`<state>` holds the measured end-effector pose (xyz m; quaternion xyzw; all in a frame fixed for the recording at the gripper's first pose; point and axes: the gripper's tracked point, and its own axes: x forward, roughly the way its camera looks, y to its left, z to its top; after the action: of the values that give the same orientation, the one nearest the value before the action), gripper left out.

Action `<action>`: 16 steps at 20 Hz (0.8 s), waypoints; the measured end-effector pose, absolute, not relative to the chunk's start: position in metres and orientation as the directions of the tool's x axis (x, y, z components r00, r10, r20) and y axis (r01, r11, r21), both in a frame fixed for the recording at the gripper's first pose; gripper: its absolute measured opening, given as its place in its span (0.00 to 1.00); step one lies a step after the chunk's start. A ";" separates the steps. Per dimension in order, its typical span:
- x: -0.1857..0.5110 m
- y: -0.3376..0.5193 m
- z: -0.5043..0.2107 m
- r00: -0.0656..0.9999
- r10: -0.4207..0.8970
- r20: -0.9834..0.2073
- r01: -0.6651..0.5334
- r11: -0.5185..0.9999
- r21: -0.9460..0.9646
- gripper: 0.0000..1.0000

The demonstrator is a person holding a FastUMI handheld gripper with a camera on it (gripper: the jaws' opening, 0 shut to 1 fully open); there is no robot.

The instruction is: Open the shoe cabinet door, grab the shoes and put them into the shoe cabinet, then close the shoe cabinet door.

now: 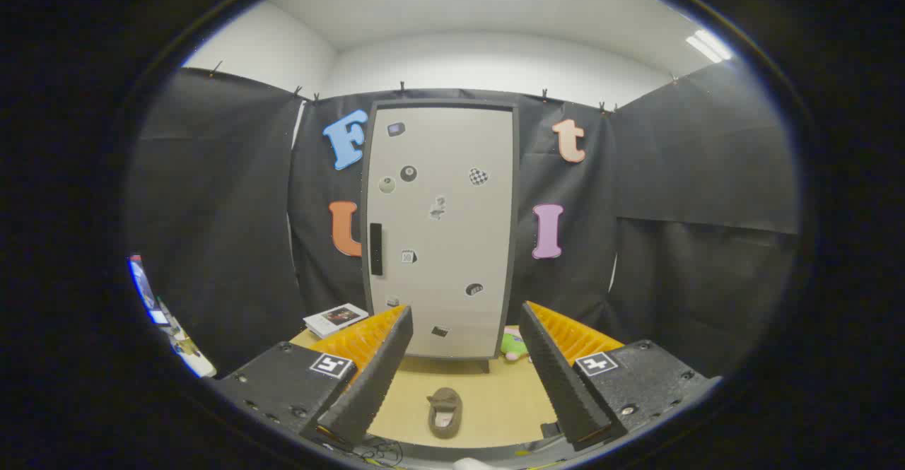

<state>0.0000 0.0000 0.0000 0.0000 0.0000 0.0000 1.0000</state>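
— Straight ahead of your gripper [466,357], what stands?

— The shoe cabinet [442,230], door shut, dark handle [376,249] on its left edge. Your fingers are spread wide, holding nothing; the brown slipper [445,412] lies on the tabletop [505,403] between them.

— So you're at step one?

— Yes: reach for that handle first. A green-and-pink thing [514,345] sits half hidden behind a finger, possibly a toy.

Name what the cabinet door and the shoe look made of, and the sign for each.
Cabinet door: probably painted metal, smooth matt grey, seemingly with magnets stuck on. Shoe: soft brown fabric, seemingly fuzzy. The open tongs hang apart above it.
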 end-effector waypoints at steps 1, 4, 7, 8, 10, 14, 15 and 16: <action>0.000 0.002 0.000 1.000 0.001 -0.001 -0.001 1.000 -0.002 0.99; -0.002 0.007 0.000 1.000 0.008 -0.007 -0.008 1.000 -0.014 1.00; -0.003 0.011 0.000 1.000 0.007 -0.009 -0.007 1.000 -0.013 0.99; -0.004 0.011 0.000 1.000 0.005 -0.008 -0.005 1.000 -0.014 1.00; -0.005 0.012 0.001 1.000 0.002 -0.005 -0.002 1.000 -0.017 1.00; -0.005 0.017 0.002 1.000 -0.003 0.002 0.003 1.000 -0.025 0.99; -0.004 0.020 0.002 1.000 -0.003 0.000 0.003 1.000 -0.029 0.99; -0.003 0.022 0.000 1.000 -0.005 -0.005 0.005 0.999 -0.032 0.99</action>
<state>-0.0029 0.0219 -0.0002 -0.0158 0.0028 -0.0025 0.9999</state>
